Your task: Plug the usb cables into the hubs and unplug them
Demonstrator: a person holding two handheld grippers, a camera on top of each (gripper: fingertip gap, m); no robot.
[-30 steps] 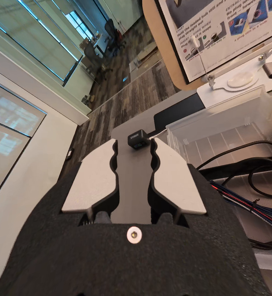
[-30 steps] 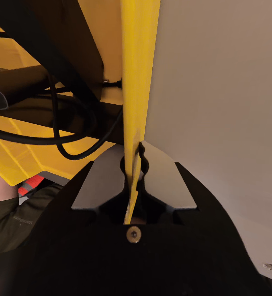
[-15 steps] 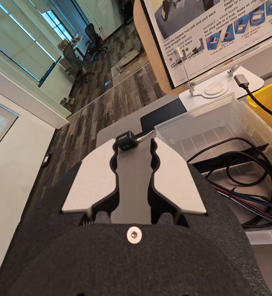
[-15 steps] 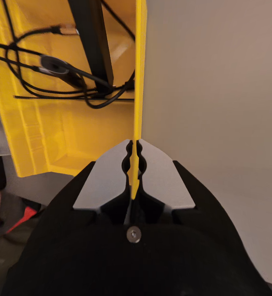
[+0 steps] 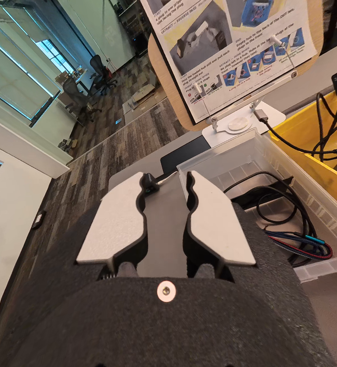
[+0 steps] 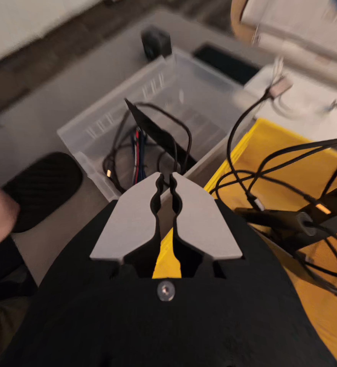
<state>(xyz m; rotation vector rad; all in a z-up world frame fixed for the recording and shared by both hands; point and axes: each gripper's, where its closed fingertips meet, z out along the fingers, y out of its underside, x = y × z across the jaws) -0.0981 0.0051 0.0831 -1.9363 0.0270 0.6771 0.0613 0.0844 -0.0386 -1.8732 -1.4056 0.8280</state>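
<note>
My left gripper (image 5: 164, 175) is open and empty over the grey table, left of a clear bin (image 5: 213, 153). That bin holds a black flat hub (image 5: 262, 188), black cables and blue and red braided cables (image 5: 302, 244). My right gripper (image 6: 166, 175) hovers above where the clear bin (image 6: 112, 111) meets the yellow bin (image 6: 262, 143). Its jaws stand a thin gap apart with nothing between the tips. The yellow bin holds a dark hub (image 6: 278, 216) with black cables plugged in. One cable's silver plug (image 6: 278, 89) hangs outside the bin. The right wrist view is blurred.
A small black cube with a white cable (image 5: 148, 183) sits by my left fingertip. An instruction sheet on a white stand (image 5: 233, 49) is behind the bins, with a black mat (image 5: 183, 156) beside it. A hand and a black ribbed shape (image 6: 42, 188) are at the left. The tips of one gripper are about 20 cm away from the tips of the other.
My right gripper has come off the yellow bin's wall and pulled up and back, so both bins now show. The left wrist view has swung, bringing the cube nearer the left finger.
</note>
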